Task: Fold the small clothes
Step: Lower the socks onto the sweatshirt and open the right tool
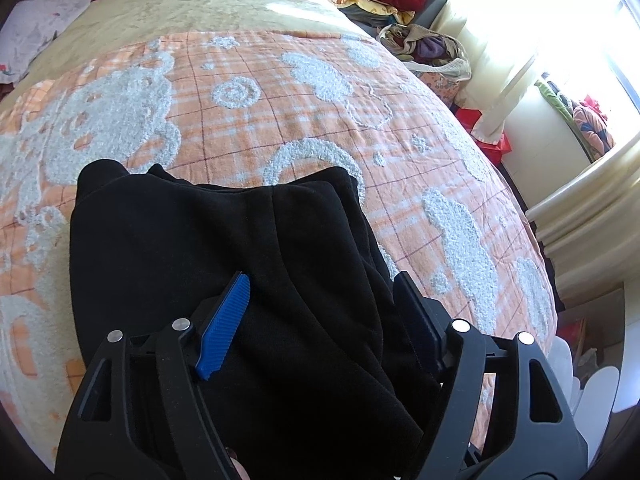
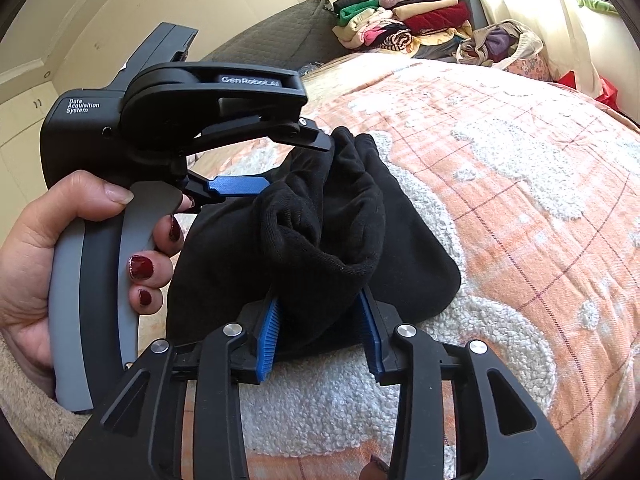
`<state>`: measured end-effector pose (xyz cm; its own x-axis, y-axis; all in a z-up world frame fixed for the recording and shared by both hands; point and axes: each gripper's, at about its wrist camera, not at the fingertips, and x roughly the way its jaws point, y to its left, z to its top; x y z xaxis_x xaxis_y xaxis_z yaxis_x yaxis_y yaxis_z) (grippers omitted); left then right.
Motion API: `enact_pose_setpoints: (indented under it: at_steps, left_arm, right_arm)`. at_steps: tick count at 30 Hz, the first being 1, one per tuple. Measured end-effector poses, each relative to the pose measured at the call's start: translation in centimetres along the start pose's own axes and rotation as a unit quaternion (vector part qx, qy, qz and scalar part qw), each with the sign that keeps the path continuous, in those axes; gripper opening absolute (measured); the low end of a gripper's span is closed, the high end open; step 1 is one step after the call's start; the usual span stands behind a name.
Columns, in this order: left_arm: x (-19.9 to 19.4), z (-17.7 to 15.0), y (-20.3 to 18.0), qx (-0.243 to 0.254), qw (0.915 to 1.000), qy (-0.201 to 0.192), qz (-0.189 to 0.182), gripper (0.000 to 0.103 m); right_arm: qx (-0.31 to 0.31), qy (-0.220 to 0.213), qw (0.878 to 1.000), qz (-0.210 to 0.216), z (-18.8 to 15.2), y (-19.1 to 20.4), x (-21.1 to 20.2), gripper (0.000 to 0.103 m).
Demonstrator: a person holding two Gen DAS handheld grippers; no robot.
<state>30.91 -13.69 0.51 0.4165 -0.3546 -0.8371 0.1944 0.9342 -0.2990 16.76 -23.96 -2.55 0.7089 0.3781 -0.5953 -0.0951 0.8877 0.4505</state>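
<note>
A small black fleece garment [image 1: 224,248] is lying bunched on the orange-checked bedspread [image 1: 248,128] — its ribbed cuff end [image 2: 320,240] is rising in rumpled folds.

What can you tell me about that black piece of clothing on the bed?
The black garment looks like soft, matte knit, bunched into thick folds rather than flat. It lies on the orange checked blanket. The right gripper has a fold between its blue-padded jaws; the left gripper straddles it with jaws wide, one resting on the cloth.

L tongs [image 1: 320,300] jaws apart, angled down, R tongs [image 2: 322,328] part-open, hand [image 2: 36,256] gripping L handle
</note>
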Motion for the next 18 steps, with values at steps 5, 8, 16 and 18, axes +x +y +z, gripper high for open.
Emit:
enact_pose_setpoints:
  at_steps: [5, 8, 16, 18]
  left_arm:
    - [-0.4, 0.1, 0.3, -0.004, 1.0, -0.004, 0.0, 0.068]
    - [-0.7, 0.1, 0.5, -0.005, 1.0, -0.008, 0.001, 0.069]
    - [-2.0, 0.1, 0.8, -0.002, 0.9997, -0.023, 0.01, 0.089]
    - [-2.6, 0.1, 1.0, -0.002, 0.9995, -0.029, 0.01, 0.089]
  right_arm:
    - [0.001, -0.002, 1.0, 0.0, 0.1, -0.3, -0.5, 0.047]
    - [0.003, -0.004, 1.0, -0.001, 0.3, -0.6, -0.7, 0.053]
    - [0.006, -0.005, 1.0, 0.003, 0.5, -0.8, -1.1, 0.064]
    - [0.005, -0.006, 1.0, 0.001, 0.6, -0.7, -1.0, 0.066]
